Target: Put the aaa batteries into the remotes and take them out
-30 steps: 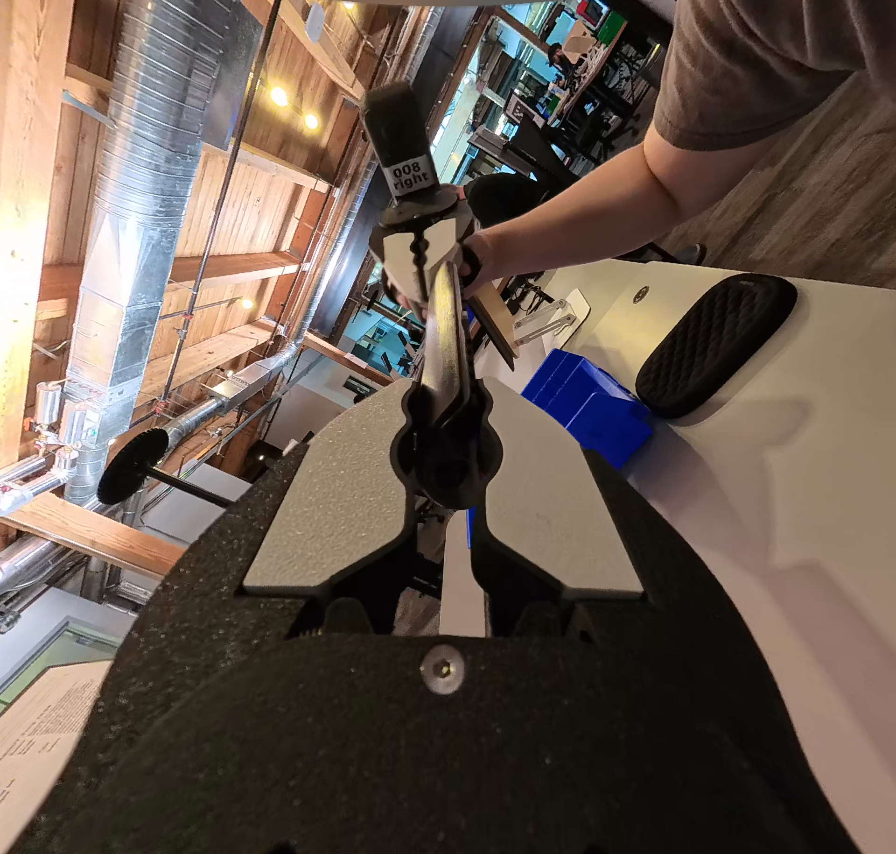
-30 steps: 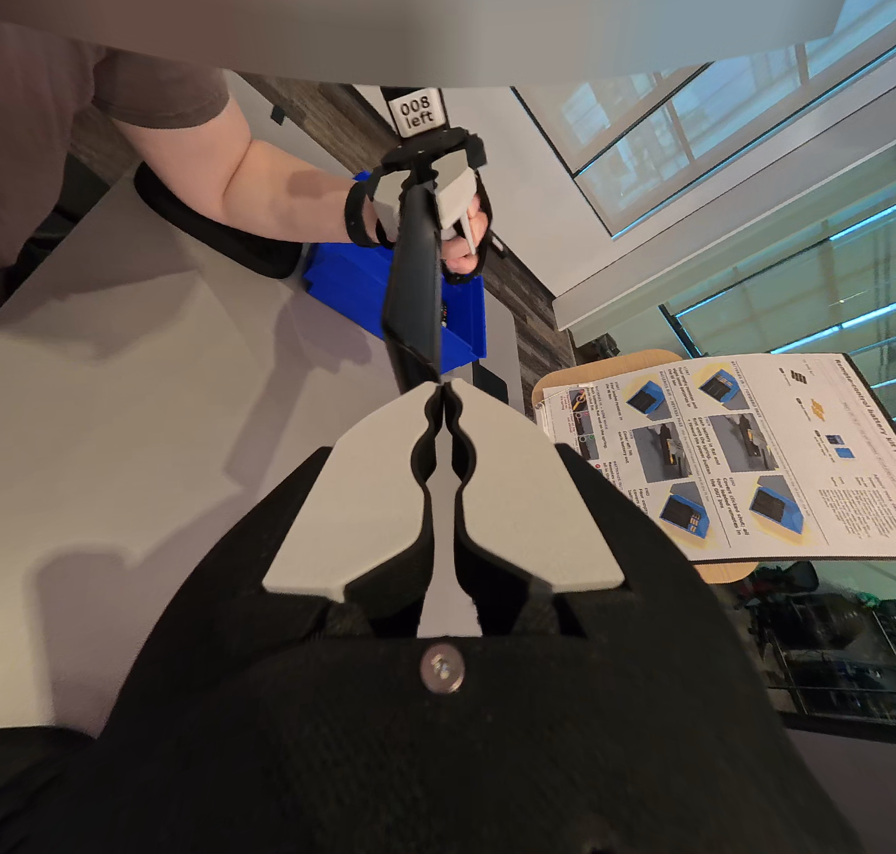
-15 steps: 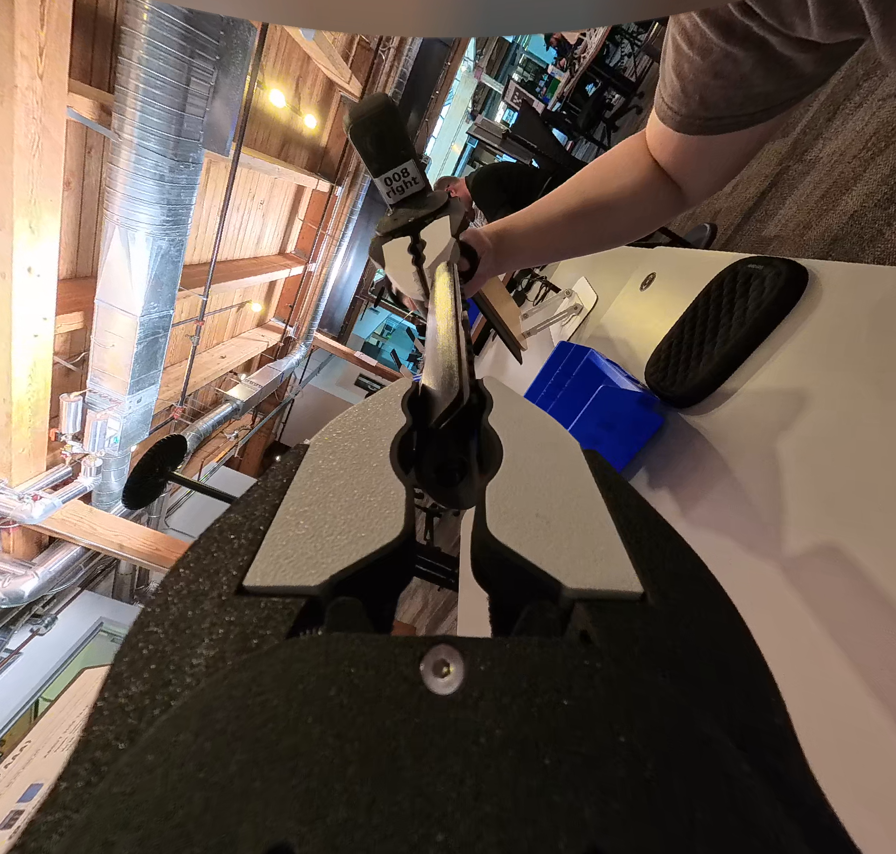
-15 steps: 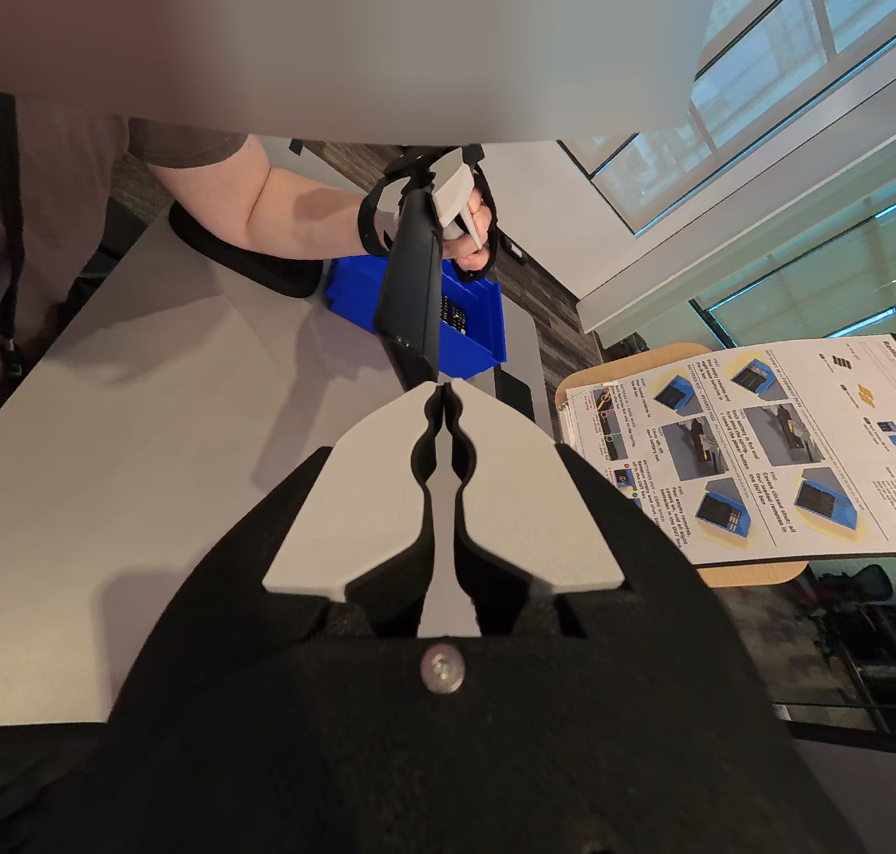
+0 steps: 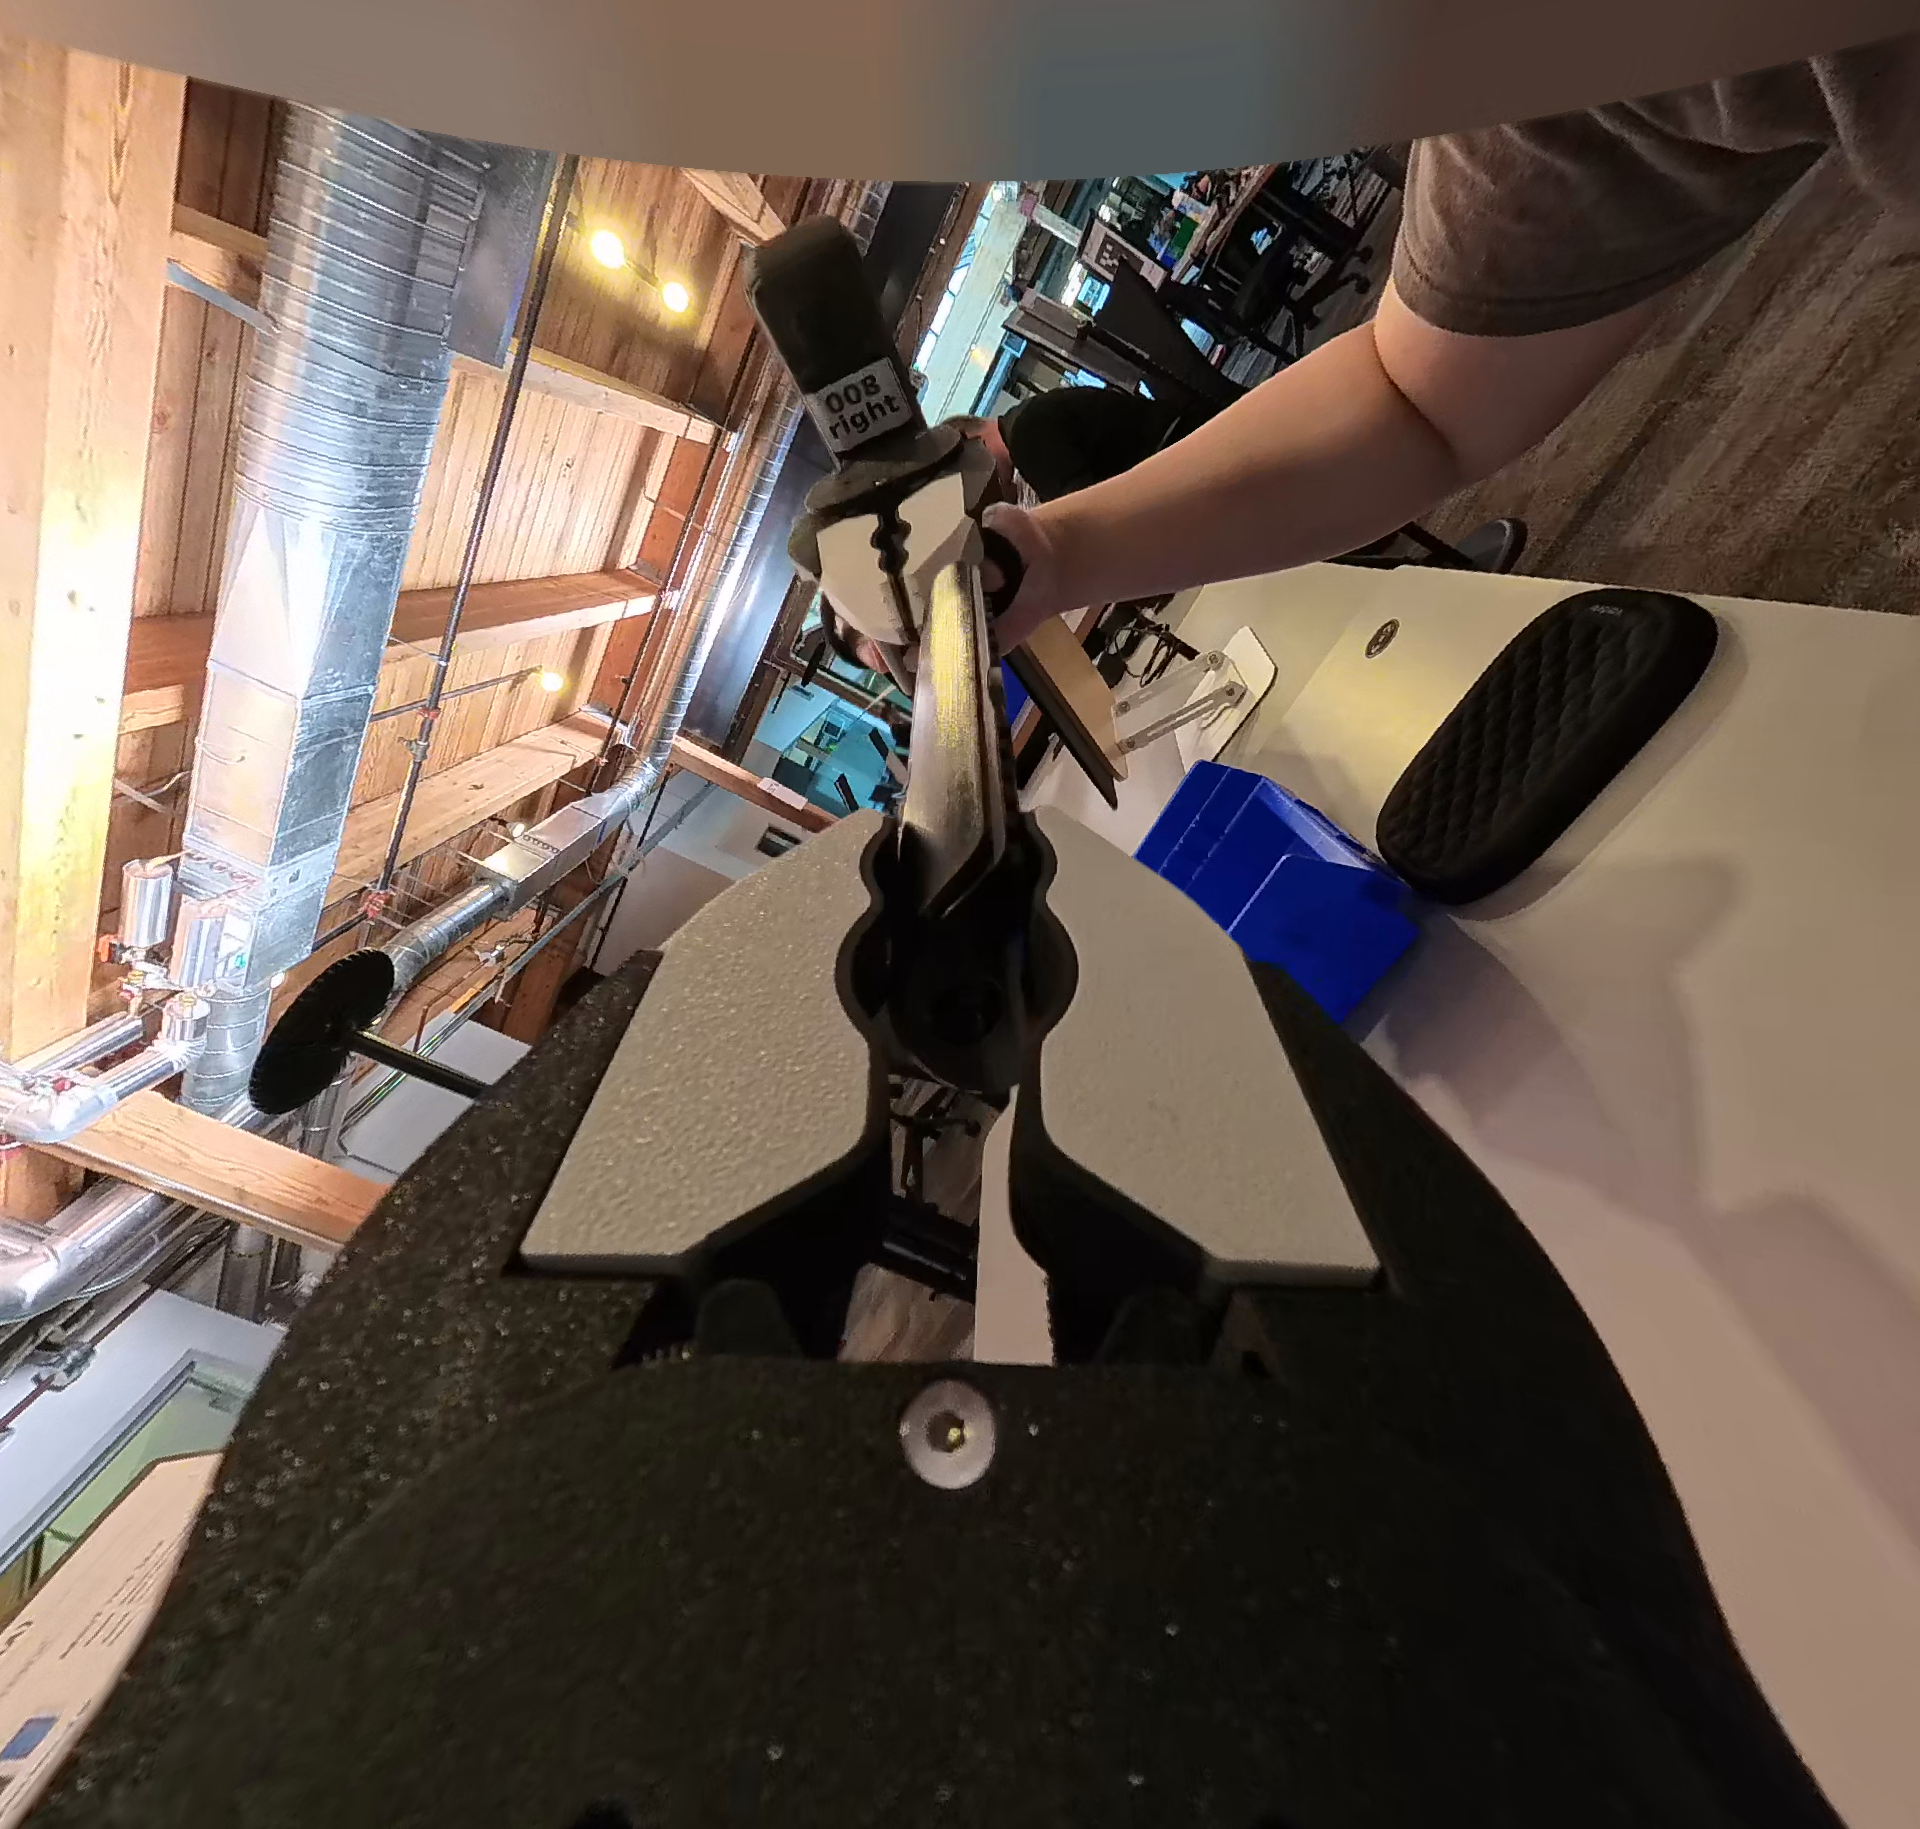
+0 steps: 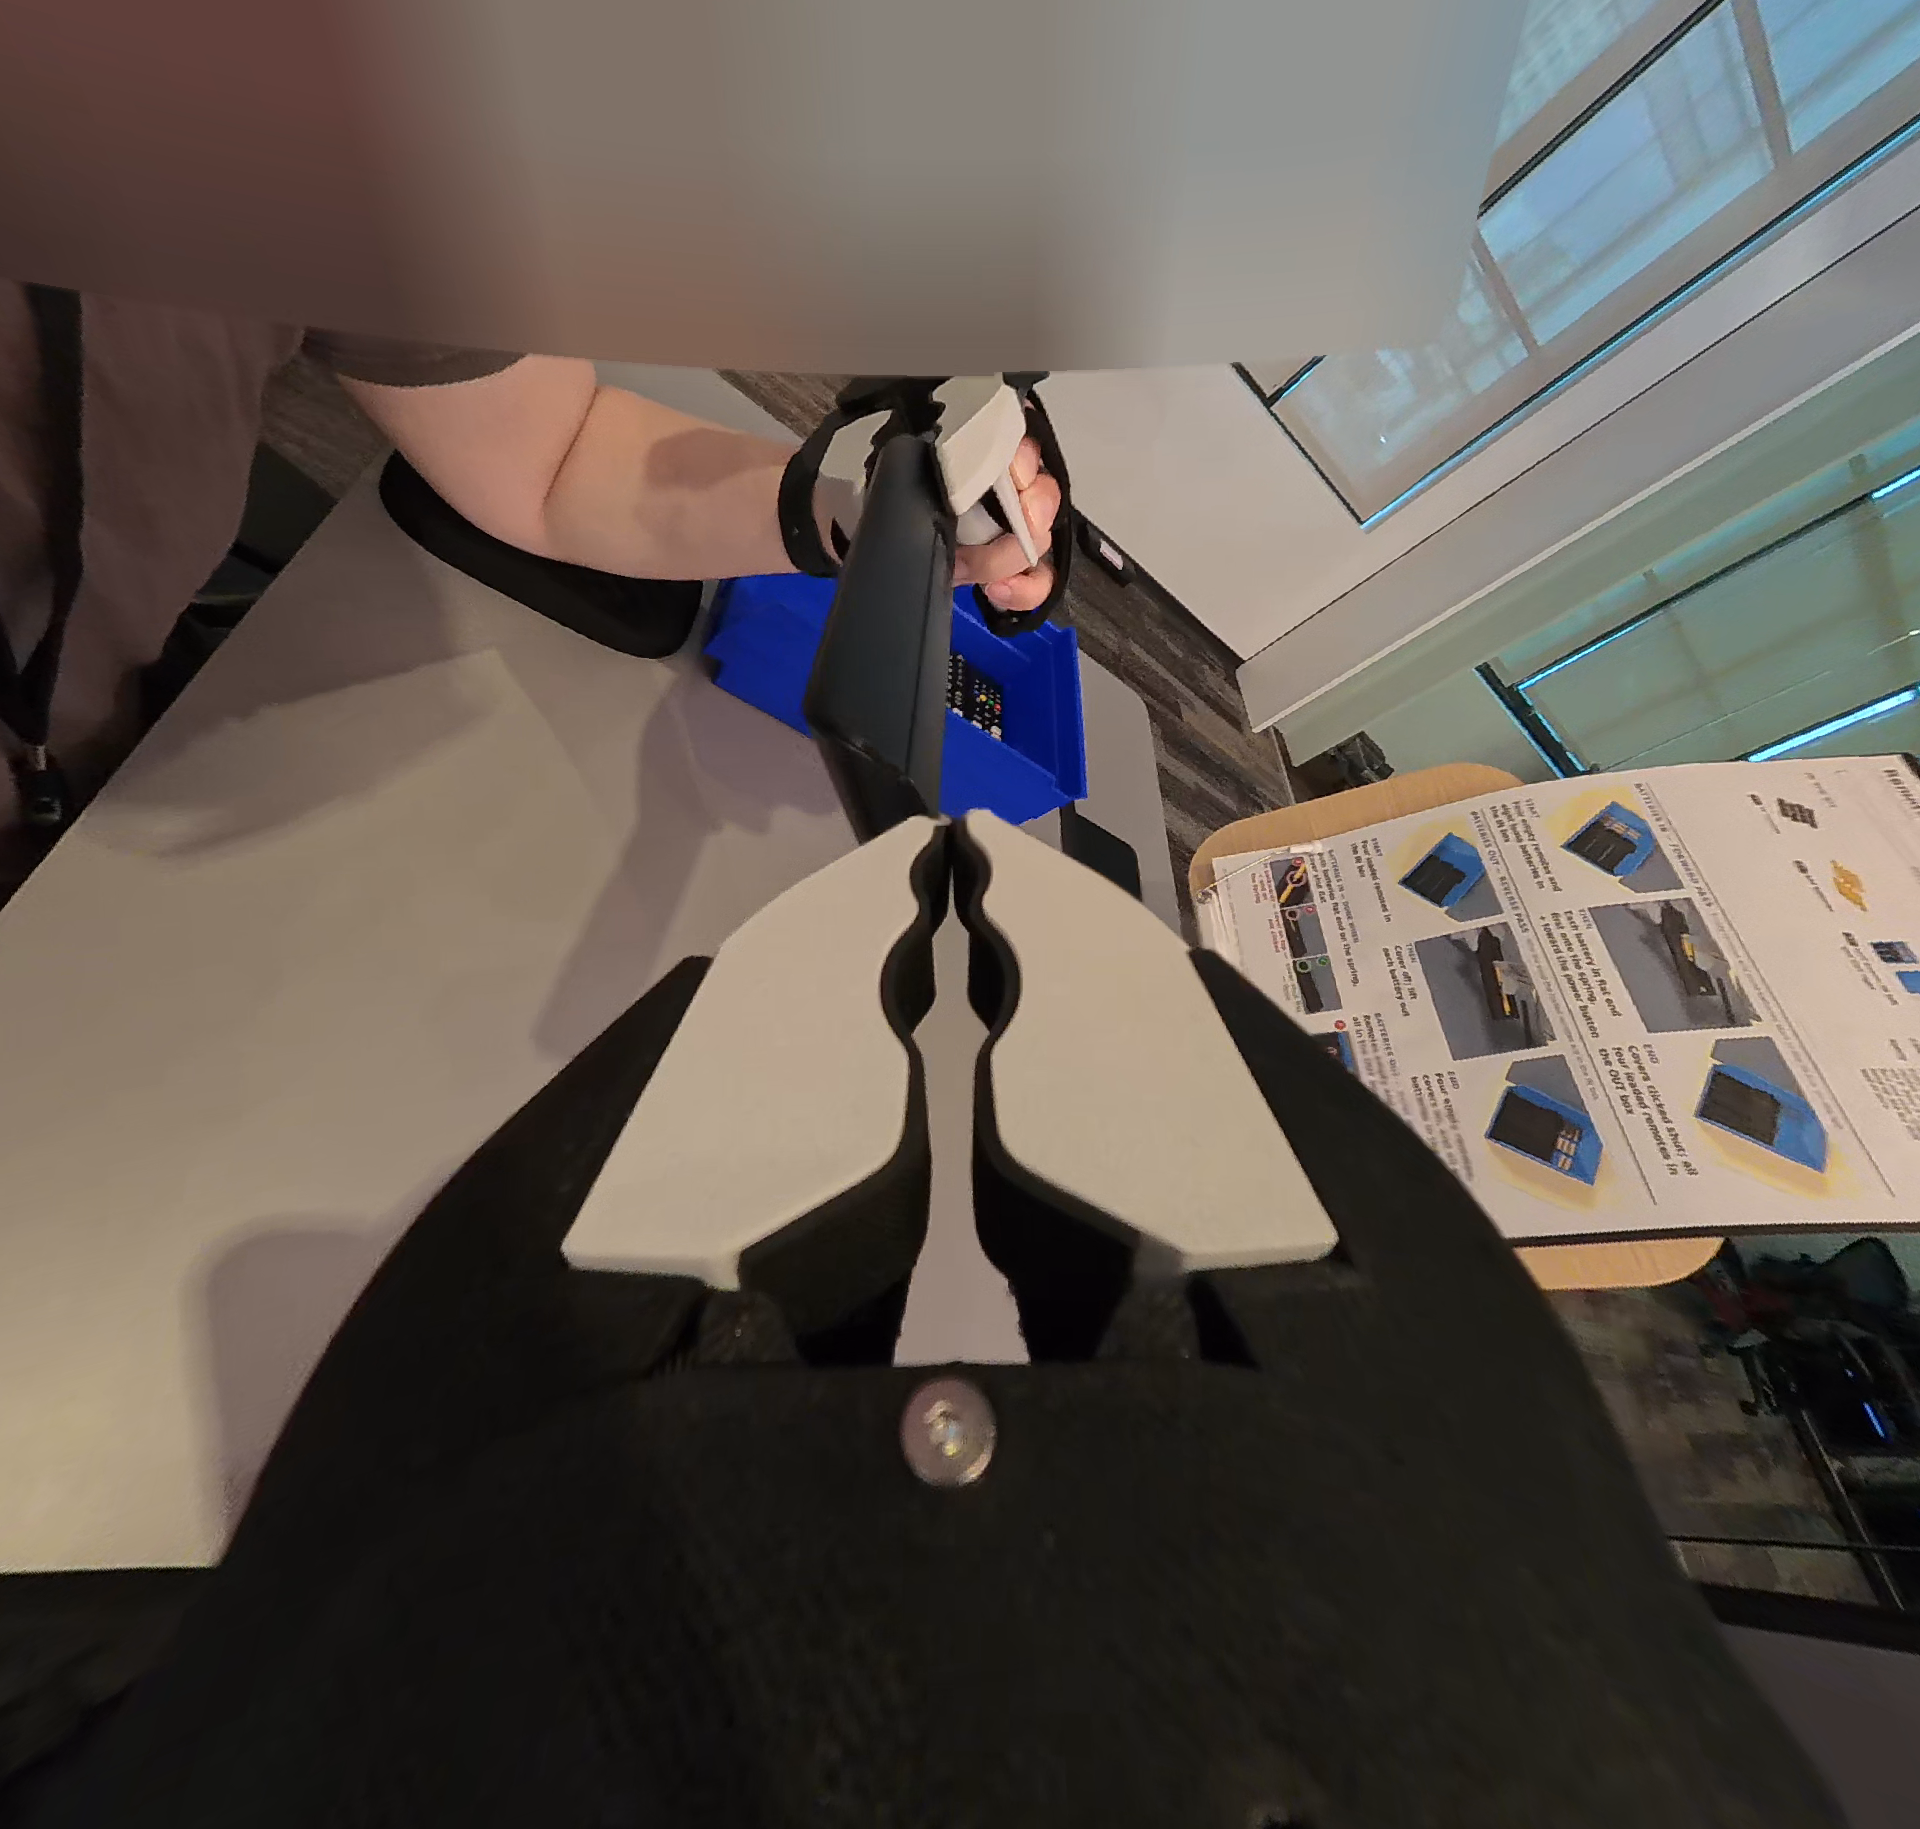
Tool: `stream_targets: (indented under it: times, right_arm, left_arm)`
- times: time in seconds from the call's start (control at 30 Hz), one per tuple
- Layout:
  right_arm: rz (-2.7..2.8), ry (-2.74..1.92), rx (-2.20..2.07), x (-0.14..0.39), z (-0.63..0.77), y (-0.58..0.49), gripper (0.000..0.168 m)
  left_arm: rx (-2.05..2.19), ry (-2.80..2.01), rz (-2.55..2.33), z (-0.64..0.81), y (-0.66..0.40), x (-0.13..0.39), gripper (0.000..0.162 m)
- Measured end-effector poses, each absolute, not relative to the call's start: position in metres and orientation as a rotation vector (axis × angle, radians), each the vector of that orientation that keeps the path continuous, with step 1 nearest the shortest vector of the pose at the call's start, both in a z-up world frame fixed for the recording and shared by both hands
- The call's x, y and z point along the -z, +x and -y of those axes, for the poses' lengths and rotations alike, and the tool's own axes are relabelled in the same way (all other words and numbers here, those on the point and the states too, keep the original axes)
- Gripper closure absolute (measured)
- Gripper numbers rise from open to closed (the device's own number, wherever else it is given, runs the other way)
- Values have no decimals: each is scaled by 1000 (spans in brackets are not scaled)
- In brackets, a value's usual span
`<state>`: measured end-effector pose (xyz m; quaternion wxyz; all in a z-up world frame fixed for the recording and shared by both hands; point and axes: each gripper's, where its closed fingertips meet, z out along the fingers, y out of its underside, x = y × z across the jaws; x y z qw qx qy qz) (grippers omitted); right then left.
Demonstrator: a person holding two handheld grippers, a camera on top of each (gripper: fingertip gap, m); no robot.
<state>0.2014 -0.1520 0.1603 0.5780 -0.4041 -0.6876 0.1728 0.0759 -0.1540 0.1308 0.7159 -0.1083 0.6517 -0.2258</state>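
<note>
The remote (image 5: 951, 730) is a long, slim black bar with a glossy side, and it is held in the air between the two grippers, above the white surface (image 6: 343, 948). The left gripper (image 5: 954, 880) has its fingers closed on one end of the remote, which sits in the round notch between the grey finger plates. From there the remote runs away to the right gripper (image 5: 899, 574), seen far off in the left wrist view.

In the right wrist view the right gripper (image 6: 951, 834) has its fingers nearly together, and the tips pinch the near end of the remote (image 6: 883, 636). Here the remote shows its plain, smooth black back; I cannot tell if the battery cover is on. Its far end is gripped by the left gripper (image 6: 935, 460), held by a person's hand (image 6: 1013, 553).

Under the remote, on the far part of the surface, stands a blue bin (image 6: 1029, 730) with another remote (image 6: 977, 709) inside, its coloured buttons facing up. Just left of the bin lies a black padded wrist rest (image 6: 540, 574). To the right, a printed instruction sheet (image 6: 1558, 1000) lies on a wooden board.
</note>
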Motion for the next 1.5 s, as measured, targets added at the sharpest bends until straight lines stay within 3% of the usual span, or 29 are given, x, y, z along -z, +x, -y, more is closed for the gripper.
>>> stream_targets:
  times: [0.5,1.5]
  right_arm:
    - [1603,-964,-649,-181,175,192,167]
    - [1643,-977,-635,-174,175,187,167]
  left_arm:
    - [594,-197,-1392,163,66,-143,141]
    - [599,-198,-1410,165,68,-140,141]
